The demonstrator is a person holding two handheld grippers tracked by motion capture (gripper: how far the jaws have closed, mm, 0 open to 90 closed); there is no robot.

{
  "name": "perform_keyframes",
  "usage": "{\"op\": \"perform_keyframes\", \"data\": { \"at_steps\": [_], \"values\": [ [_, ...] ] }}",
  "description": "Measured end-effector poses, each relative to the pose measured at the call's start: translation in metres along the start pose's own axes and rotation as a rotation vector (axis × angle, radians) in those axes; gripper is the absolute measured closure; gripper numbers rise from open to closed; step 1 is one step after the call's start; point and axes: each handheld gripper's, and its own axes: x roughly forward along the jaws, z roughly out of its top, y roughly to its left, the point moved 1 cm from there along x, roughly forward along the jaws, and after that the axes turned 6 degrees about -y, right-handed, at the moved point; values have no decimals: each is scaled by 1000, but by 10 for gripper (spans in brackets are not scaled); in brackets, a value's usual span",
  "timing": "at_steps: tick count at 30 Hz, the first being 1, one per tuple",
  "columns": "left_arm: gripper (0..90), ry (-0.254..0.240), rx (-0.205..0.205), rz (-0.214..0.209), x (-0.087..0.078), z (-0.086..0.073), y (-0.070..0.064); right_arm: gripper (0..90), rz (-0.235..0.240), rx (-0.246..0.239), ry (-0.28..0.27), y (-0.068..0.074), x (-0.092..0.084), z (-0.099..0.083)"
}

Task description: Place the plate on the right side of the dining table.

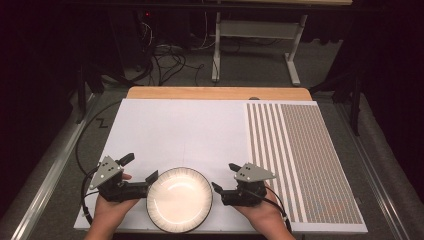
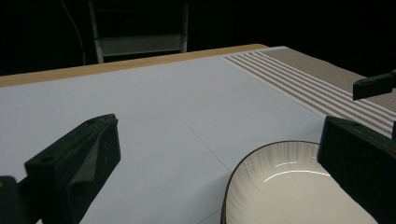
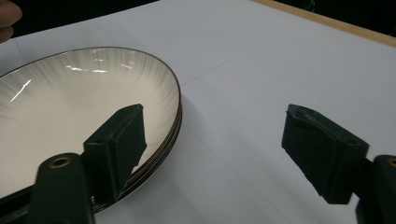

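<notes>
Because the plate looks like glazed ceramic, it will likely handle as stiff, weighty, slick and breakable; in the right gripper view its edge looks layered, perhaps stacked plates. It lies at the tabletop's near edge. The left gripper at its nine o'clock and the right gripper at three o'clock both gape, holding nothing. The rim offers the best hold.
</notes>
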Motion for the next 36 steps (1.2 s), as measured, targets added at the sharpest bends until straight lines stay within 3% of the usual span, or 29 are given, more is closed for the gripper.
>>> {"op": "perform_keyframes", "data": {
  "at_steps": [17, 21, 33, 36],
  "values": [
    [2, -7, 6, -11, -1, 1, -2, 531, 61, -16, 48, 11, -9, -10],
    [2, -8, 10, -12, -1, 1, -2, 548, 75, -15, 62, 12, -7, -10],
    [2, -13, 14, -10, -3, 2, -3, 764, 146, -45, 86, 18, -7, -8],
    [2, -14, 13, -12, -3, 3, -3, 866, 167, -56, 103, 21, -5, -9]
  ]
}}
